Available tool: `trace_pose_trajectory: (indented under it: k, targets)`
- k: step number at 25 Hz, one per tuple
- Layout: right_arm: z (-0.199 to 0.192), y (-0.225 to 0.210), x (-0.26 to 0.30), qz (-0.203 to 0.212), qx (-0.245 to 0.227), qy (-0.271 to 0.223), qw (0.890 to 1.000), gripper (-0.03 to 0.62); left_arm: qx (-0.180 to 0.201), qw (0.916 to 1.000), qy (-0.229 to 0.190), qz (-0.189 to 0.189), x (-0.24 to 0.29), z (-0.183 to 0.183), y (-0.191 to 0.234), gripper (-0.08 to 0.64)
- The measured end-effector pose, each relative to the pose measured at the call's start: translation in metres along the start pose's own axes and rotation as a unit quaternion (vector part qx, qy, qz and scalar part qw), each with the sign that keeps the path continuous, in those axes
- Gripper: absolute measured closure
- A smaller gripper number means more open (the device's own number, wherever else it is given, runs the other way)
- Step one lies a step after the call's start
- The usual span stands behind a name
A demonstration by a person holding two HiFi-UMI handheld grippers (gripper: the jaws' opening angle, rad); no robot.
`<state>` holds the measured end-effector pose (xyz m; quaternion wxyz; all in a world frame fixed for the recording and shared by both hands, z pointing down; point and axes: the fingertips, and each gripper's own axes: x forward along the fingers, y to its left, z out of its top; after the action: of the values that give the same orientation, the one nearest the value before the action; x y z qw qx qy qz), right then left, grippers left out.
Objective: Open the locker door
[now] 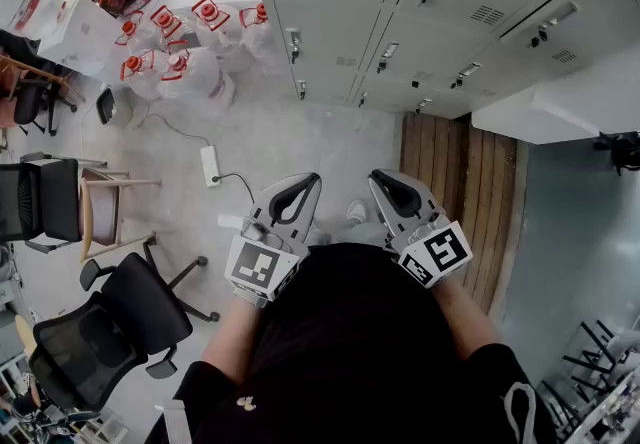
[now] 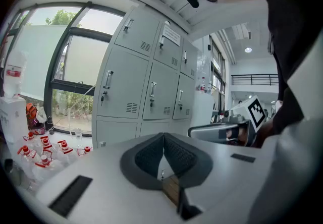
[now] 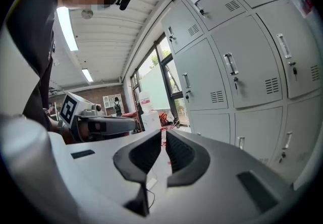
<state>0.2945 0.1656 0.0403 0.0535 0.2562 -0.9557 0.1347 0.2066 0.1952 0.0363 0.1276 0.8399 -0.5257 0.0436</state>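
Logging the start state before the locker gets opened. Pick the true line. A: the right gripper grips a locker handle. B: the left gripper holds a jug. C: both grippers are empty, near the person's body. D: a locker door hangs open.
C: the head view shows the left gripper and right gripper close to the torso, short of the lockers, and each gripper view shows closed fingers with nothing between.
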Motion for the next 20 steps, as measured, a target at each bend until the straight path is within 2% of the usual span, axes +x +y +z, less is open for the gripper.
trace_pose_trajectory:
  k: [8, 12, 14, 18, 20]
  targets:
    - [0.001, -0.021, -0.01, 0.01, 0.016, -0.006, 1.0, 0.543, 0.002, 0.9998, 0.003, 0.017, 0.02, 0.006, -0.01, 0.537]
    - [0.004, -0.035, -0.014, 0.018, 0.031, -0.017, 0.999, 0.543, -0.001, 0.9992, 0.02, 0.035, 0.03, 0.005, -0.015, 0.537]
    - [0.005, -0.044, -0.016, 0.024, 0.041, -0.019, 0.999, 0.543, 0.004, 0.999, 0.02, 0.041, 0.036, 0.007, -0.021, 0.537]
    - [0.002, -0.062, -0.013, 0.042, 0.061, -0.019, 0.997, 0.543, 0.013, 0.996, 0.047, 0.075, 0.049, 0.004, -0.022, 0.537]
    - [-0.002, -0.066, -0.009, 0.052, 0.069, -0.017, 0.996, 0.543, 0.025, 0.9961, 0.034, 0.077, 0.054, 0.007, -0.025, 0.537]
